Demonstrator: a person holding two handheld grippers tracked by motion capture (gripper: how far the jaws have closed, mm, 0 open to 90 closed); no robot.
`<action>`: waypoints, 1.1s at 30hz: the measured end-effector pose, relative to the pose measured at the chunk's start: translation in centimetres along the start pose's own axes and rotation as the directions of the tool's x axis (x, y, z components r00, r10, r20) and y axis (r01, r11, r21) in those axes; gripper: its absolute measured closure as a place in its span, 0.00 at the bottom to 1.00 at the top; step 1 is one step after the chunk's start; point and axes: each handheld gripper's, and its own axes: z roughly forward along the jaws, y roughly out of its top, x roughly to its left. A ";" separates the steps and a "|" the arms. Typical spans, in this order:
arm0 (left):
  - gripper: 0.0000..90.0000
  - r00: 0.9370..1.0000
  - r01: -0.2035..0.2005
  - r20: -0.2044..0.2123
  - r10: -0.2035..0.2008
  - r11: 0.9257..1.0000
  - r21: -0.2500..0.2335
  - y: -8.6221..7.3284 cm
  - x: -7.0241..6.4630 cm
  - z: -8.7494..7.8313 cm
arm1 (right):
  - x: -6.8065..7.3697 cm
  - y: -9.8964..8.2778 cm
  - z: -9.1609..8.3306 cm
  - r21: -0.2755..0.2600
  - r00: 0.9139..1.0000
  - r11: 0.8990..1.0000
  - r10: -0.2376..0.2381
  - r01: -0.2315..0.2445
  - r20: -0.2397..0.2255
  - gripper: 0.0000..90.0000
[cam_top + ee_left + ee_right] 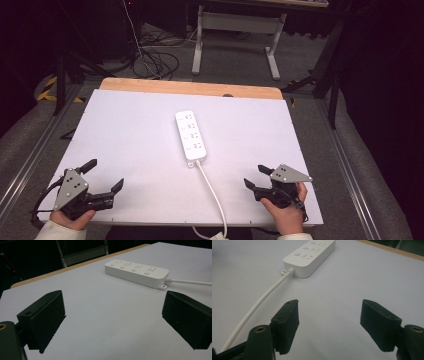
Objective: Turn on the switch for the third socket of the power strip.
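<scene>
White power strip (pixel 191 135) lies flat mid-table on the white board (pixel 125 130), its cord (pixel 212 192) running back to the near edge. Left gripper (pixel 104 177) at near-left corner, jaws wide apart, empty. Right gripper (pixel 257 177) near-right, jaws spread, empty. Strip's switches probably all unlit; too small to tell

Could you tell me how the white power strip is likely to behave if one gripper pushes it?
The power strip lies flat and low, so it should slide, not tip. Its smooth casing probably slips easily. The cord trailing off the table edge may drag and swing it round.
</scene>
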 end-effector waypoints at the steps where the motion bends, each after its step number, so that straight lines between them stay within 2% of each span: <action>1: 0.06 1.000 0.009 0.004 -0.009 1.000 0.000 0.0 0.0 0.0 | 0.0 0.0 0.0 0.000 1.000 1.000 0.001 -0.001 -0.001 0.35; 4: 0.06 0.999 0.028 0.019 -0.028 1.000 0.000 0.0 0.1 0.0 | 0.0 0.0 0.0 0.002 1.000 1.000 0.003 -0.003 -0.002 0.35; 6: 0.05 0.999 0.029 0.015 -0.029 1.000 0.002 0.0 0.1 0.1 | 0.0 0.1 0.0 0.004 1.000 1.000 0.002 -0.002 0.001 0.35; 11: 0.05 1.000 0.010 -0.006 -0.009 1.000 0.008 0.0 0.0 0.1 | -0.1 0.4 0.0 0.013 1.000 1.000 0.005 -0.005 -0.008 0.38; 19: 0.05 1.000 0.006 -0.008 -0.006 1.000 0.001 0.0 0.0 0.0 | 0.2 1.8 0.3 0.048 0.999 0.999 -0.019 0.021 -0.036 0.43; 25: 0.05 1.000 0.001 -0.014 -0.001 1.000 0.004 0.0 0.0 0.0 | 0.2 3.2 0.7 0.056 0.998 0.998 -0.025 0.028 -0.055 0.44; 28: 0.05 1.000 0.001 -0.014 -0.001 1.000 0.003 0.0 0.0 0.0 | 0.3 3.9 1.1 0.065 0.996 0.997 -0.026 0.032 -0.086 0.44; 33: 0.05 1.000 0.005 -0.012 -0.005 1.000 -0.001 0.0 -0.1 0.0 | 0.7 4.7 1.8 0.075 0.994 0.996 -0.041 0.049 -0.103 0.44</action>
